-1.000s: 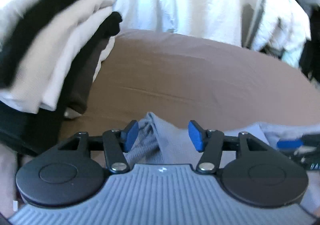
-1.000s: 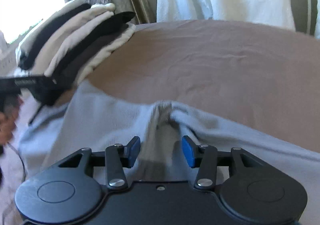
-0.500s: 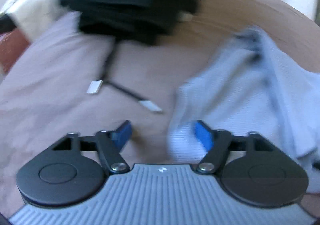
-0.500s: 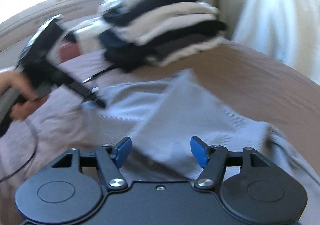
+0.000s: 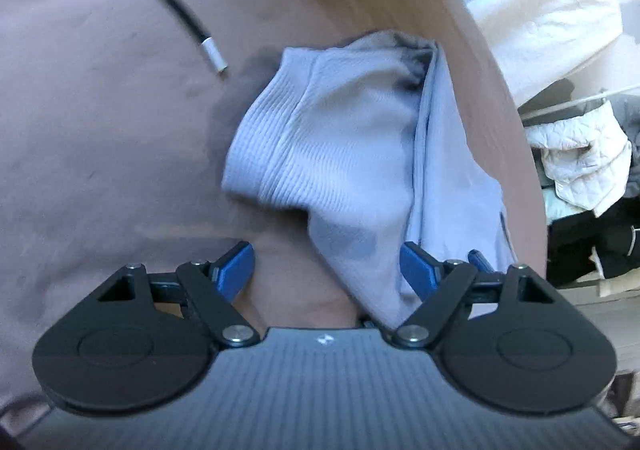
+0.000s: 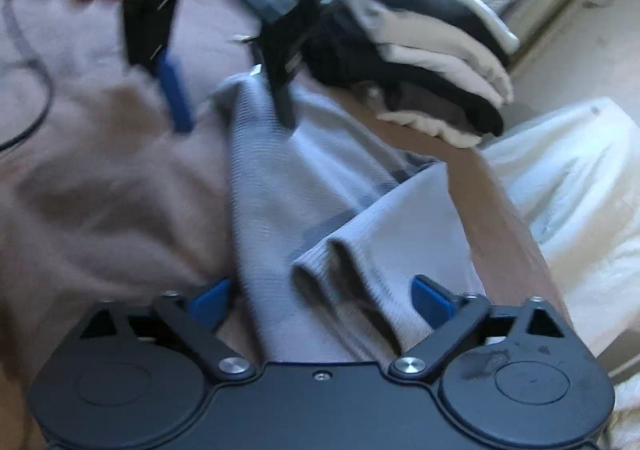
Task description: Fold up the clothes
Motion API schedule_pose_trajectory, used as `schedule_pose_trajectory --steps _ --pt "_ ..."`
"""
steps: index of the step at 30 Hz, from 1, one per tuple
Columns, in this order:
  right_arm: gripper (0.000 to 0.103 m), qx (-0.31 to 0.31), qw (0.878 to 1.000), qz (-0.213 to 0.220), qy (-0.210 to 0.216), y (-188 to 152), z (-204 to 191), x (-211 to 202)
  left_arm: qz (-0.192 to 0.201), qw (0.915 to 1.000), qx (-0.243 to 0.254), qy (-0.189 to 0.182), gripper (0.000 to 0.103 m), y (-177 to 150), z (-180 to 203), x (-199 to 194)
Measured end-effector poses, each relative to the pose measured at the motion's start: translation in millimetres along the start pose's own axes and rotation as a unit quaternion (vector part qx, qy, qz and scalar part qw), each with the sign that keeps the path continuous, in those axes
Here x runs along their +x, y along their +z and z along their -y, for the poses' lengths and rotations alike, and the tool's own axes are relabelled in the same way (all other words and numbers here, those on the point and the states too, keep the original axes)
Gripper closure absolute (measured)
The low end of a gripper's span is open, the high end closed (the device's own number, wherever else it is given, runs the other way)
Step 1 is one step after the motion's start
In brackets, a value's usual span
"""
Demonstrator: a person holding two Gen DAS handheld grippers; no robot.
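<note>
Both tools stand released. The left gripper point(image 5: 328, 270) has its blue pads spread wide, with a hanging tail of the pale blue ribbed knit garment point(image 5: 336, 154) running between them but not pinched. The right gripper point(image 6: 322, 300) is spread the same way, two rolled ribbed edges of that garment lying loose between its pads.

The garment sits bunched and partly doubled over on the brown bed cover point(image 5: 100, 110). Just beyond the garment rises the stack of folded black, white and cream clothes point(image 6: 432, 50), and a black cord with a metal tip point(image 5: 188, 26) lies near the garment's far corner.

Risks, as I judge them: a pad could pinch several bunched layers at once, dragging the fold askew, or snag the cord.

Count: two grippers, one loose garment, one stack, one cord.
</note>
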State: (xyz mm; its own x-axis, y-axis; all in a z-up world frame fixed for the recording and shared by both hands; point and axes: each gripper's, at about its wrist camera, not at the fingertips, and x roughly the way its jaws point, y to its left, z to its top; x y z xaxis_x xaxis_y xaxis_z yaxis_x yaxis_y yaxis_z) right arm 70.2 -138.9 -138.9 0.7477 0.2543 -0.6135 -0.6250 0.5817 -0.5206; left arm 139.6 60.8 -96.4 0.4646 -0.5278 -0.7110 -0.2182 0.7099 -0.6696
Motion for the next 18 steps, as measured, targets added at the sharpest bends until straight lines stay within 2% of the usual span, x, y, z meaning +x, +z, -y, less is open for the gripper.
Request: schedule_pose_trajectory --steps 2,5,6,7,8,9,10,11,14,17,18 --pt "0.003 0.033 0.999 -0.001 0.014 2.4 13.1 9.2 0.056 0.9984 0.003 -0.012 0.023 1.6 4.1 3.7" --pt "0.003 0.079 0.997 -0.007 0.008 10.0 26.8 26.0 0.09 0.9944 0.055 0.002 0.023 10.0 18.0 21.8" --pt "0.003 0.093 0.996 -0.008 0.007 12.2 30.3 31.5 0.1 0.9921 0.076 0.006 0.031 13.1 22.8 29.0" --pt "0.008 0.103 0.995 -0.005 0.012 12.9 32.4 35.4 0.118 0.9884 0.095 -0.005 0.045 11.7 25.7 33.8" --pt "0.024 0.11 0.994 -0.002 0.017 13.0 33.6 37.3 0.138 0.9849 0.104 -0.009 0.072 10.9 26.0 34.8" --pt "0.033 0.116 0.993 0.002 0.025 13.4 34.7 38.3 0.153 0.9821 0.109 -0.01 0.082 8.7 25.3 38.3" --pt "0.056 0.12 0.992 0.004 0.03 13.8 35.4 38.3 0.149 0.983 0.107 -0.008 0.083 9.9 24.4 42.2" --pt "0.074 0.124 0.992 0.004 0.028 13.8 36.0 37.6 0.147 0.9834 0.106 -0.012 0.085 10.8 25.5 42.5" --pt "0.084 0.16 0.986 0.012 0.038 8.9 46.1 37.1 0.146 0.9828 0.109 -0.028 0.089 13.5 33.1 39.6" --pt "0.088 0.232 0.97 0.035 0.071 -6.0 69.1 28.9 0.153 0.9795 0.117 -0.059 0.091 14.1 57.6 31.8" --pt "0.088 0.25 0.965 0.049 0.067 -14.1 75.1 17.3 0.155 0.9782 0.119 -0.07 0.092 13.8 67.4 29.6"
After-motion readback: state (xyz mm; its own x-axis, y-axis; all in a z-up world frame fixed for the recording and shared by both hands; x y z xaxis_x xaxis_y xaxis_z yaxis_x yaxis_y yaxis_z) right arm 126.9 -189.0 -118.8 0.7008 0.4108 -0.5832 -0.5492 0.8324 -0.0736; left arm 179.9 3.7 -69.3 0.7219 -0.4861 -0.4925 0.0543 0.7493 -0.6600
